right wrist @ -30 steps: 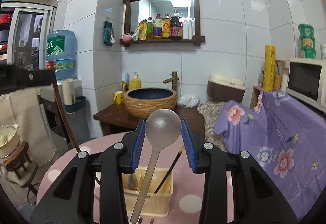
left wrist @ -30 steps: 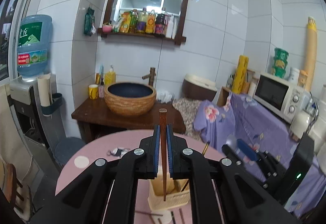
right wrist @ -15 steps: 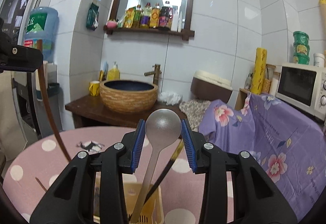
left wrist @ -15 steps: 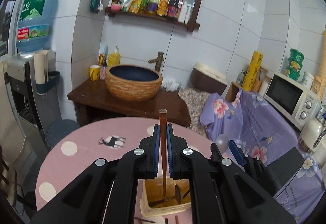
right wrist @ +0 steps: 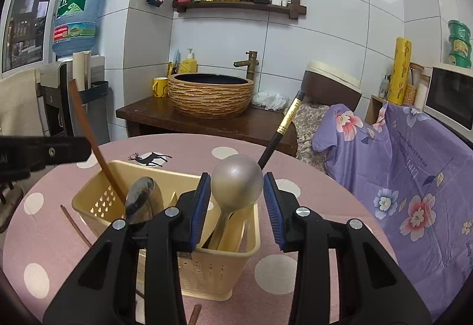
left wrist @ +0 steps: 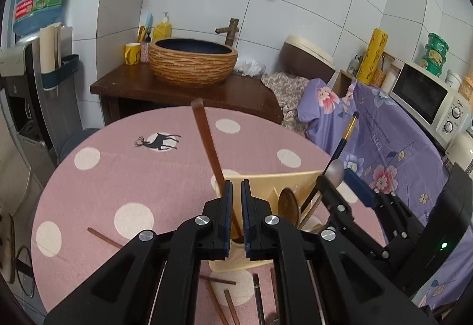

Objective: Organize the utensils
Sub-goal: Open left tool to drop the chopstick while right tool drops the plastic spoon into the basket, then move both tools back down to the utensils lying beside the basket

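A cream plastic utensil basket (right wrist: 97, 200) (left wrist: 298, 178) stands on the round pink table (left wrist: 118, 177). My left gripper (left wrist: 236, 192) is shut on a brown chopstick (left wrist: 207, 141), whose lower end is inside the basket; it leans in the left compartment in the right wrist view (right wrist: 94, 144). My right gripper (right wrist: 236, 192) is shut on a silver spoon (right wrist: 236, 183), bowl up, handle down in the basket. A second spoon (right wrist: 142, 197) and a black gold-banded chopstick (right wrist: 283, 124) stand in the basket.
Several loose brown chopsticks lie on the table in front of the basket (left wrist: 218, 301) and one to its left (left wrist: 103, 237). Behind the table are a dark wooden stand with a woven basin (right wrist: 210, 97), a water dispenser (right wrist: 74, 29) and a purple-covered counter (right wrist: 414, 165).
Both grippers have come down towards the basket. The brown chopstick's tip has gone into the basket and it now leans left. The spoon's handle has sunk deeper into the basket.
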Tool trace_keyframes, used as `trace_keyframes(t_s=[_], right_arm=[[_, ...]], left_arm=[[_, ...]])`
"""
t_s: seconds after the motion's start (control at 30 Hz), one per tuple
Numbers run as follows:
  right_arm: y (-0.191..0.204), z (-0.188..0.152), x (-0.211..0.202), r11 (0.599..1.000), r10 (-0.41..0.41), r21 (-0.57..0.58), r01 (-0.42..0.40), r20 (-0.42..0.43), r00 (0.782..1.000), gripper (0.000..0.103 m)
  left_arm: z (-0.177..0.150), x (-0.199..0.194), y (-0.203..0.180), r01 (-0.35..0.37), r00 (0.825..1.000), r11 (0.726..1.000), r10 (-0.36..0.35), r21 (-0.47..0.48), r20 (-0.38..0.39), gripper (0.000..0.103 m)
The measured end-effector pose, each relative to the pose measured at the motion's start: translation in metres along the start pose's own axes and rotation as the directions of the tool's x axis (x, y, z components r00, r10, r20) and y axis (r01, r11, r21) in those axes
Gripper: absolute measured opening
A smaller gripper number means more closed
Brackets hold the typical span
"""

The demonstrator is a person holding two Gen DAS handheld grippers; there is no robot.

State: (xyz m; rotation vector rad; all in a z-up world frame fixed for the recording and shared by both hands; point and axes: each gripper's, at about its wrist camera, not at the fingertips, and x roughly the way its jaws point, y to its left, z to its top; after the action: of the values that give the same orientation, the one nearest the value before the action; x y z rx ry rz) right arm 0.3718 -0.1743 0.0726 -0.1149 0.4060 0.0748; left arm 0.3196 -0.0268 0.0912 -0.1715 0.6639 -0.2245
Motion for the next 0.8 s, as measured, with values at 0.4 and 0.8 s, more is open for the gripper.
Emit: trace_keyframes(t_s=[0.4,0.8], right_arm=[[-0.009,-0.025,-0.048,0.997,0.060,0.046,-0.061,0.012,0.998,0.066],[-0.012,-0.101,-0.091,0.989,0.134,0.091,-0.120,-0.169,0.977,0.069]], left_arm=[[-0.029,-0.036,0.033,0.018,0.996,0.999,-0.021,0.033,0.081,0.073],[-0.076,0.005,0.144,-0.048,0.990,0.995,0.058,0.082,-0.127,0.084]])
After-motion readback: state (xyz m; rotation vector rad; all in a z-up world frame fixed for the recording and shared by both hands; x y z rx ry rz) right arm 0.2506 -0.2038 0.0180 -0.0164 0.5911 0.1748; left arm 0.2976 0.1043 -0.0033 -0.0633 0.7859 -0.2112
